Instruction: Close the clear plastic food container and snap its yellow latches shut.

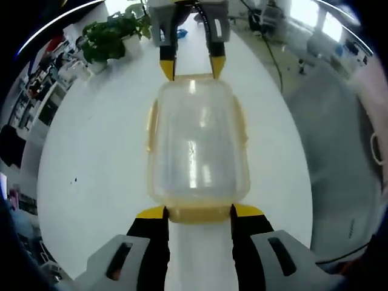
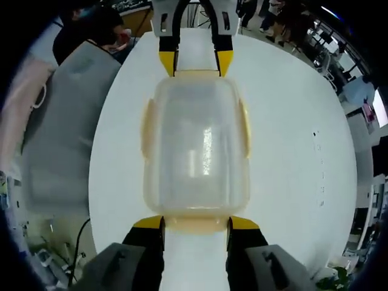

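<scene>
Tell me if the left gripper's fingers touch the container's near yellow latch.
Touching. In the left gripper view, the yellow-tipped fingers press against both ends of the near yellow latch of the clear plastic food container.

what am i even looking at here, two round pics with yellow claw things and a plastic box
There is no robot: a person holds one two-jaw gripper in each hand, and each has a fisheye camera looking along its jaws. In the left gripper view, the left gripper rises from the bottom; the right gripper faces it from the top. The right gripper view looks from the opposite side. Between them, on a white table, lies a clear plastic food container with its lid on and yellow latches on its sides. Each gripper's open jaws sit at one end latch; neither clamps it. A potted plant stands behind.
</scene>
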A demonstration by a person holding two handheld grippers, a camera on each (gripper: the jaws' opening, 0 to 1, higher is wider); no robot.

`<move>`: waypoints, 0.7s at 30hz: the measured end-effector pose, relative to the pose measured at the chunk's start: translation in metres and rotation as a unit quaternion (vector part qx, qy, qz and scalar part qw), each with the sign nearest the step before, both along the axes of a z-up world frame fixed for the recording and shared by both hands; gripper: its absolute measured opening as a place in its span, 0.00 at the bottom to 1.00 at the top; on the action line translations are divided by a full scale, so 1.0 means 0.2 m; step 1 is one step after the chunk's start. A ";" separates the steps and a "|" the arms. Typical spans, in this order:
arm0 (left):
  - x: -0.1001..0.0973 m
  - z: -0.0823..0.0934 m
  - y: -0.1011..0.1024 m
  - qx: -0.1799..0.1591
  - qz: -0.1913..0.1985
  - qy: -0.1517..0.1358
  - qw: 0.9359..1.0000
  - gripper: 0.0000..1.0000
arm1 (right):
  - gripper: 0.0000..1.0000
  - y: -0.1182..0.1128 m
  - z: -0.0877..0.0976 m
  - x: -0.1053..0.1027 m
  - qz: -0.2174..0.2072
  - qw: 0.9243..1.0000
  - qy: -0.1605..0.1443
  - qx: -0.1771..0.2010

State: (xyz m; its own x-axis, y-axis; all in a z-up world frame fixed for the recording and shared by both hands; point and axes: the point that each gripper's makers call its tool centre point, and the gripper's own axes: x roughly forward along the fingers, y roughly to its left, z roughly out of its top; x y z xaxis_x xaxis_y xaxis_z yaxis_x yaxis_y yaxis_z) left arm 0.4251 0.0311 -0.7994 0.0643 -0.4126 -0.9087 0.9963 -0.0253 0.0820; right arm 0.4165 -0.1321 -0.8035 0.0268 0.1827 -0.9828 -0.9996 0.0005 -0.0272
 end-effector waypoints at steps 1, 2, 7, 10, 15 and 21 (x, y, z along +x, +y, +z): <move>0.00 0.00 -0.01 -0.002 0.001 0.001 1.000 0.37 | 0.37 -0.01 0.00 0.00 0.001 1.000 0.001 -0.001; 0.00 0.00 -0.01 -0.003 0.002 0.002 1.000 0.37 | 0.37 -0.01 0.00 0.00 0.002 1.000 0.002 -0.002; 0.00 -0.03 -0.04 -0.009 0.010 0.006 1.000 0.37 | 0.37 -0.04 -0.01 0.02 0.008 1.000 0.006 -0.004; 0.00 -0.03 -0.05 -0.011 0.011 0.010 1.000 0.37 | 0.37 -0.05 -0.02 0.02 0.011 1.000 0.009 -0.007; 0.01 -0.05 -0.07 -0.012 0.012 0.015 1.000 0.37 | 0.37 -0.07 -0.04 0.03 0.010 1.000 0.014 -0.006; 0.02 -0.09 -0.08 -0.008 0.011 0.022 1.000 0.37 | 0.37 -0.08 -0.06 0.03 0.009 1.000 0.023 -0.005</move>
